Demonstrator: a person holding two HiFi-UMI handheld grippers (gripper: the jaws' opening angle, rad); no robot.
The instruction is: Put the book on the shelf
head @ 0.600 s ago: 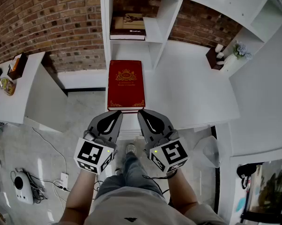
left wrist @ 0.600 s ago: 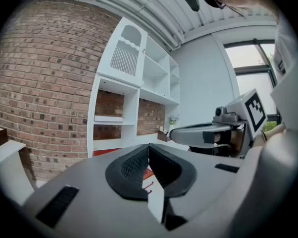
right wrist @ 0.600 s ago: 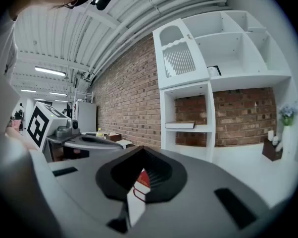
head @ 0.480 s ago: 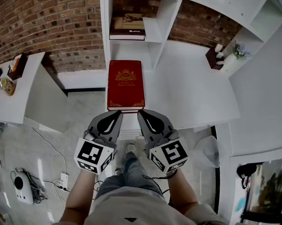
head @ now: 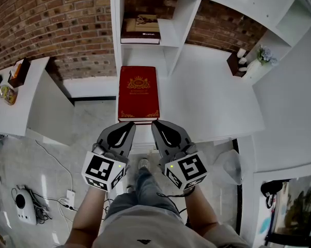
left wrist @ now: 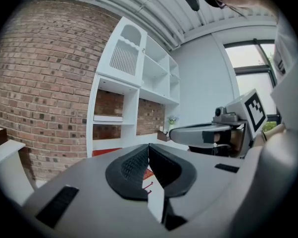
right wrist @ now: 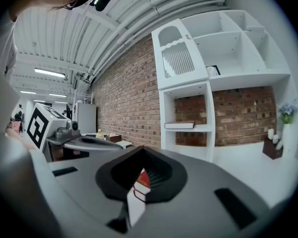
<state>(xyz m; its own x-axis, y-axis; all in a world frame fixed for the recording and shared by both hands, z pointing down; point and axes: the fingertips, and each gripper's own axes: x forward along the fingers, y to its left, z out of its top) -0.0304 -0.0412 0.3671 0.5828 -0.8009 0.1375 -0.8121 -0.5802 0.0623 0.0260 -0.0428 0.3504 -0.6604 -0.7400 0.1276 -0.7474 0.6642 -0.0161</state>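
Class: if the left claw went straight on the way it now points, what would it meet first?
Probably the near edge of the red book, lying flat on the white desk just beyond the shut left claw; the exact gap is hard to judge.

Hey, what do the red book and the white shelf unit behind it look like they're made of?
Red hardcover book with gold ornament: probably cloth or leatherette over board, matte, judging by its stiff flat cover and gilt stamping. White open shelf unit: likely painted or laminated board, smooth and even, with thin flat square-edged panels.
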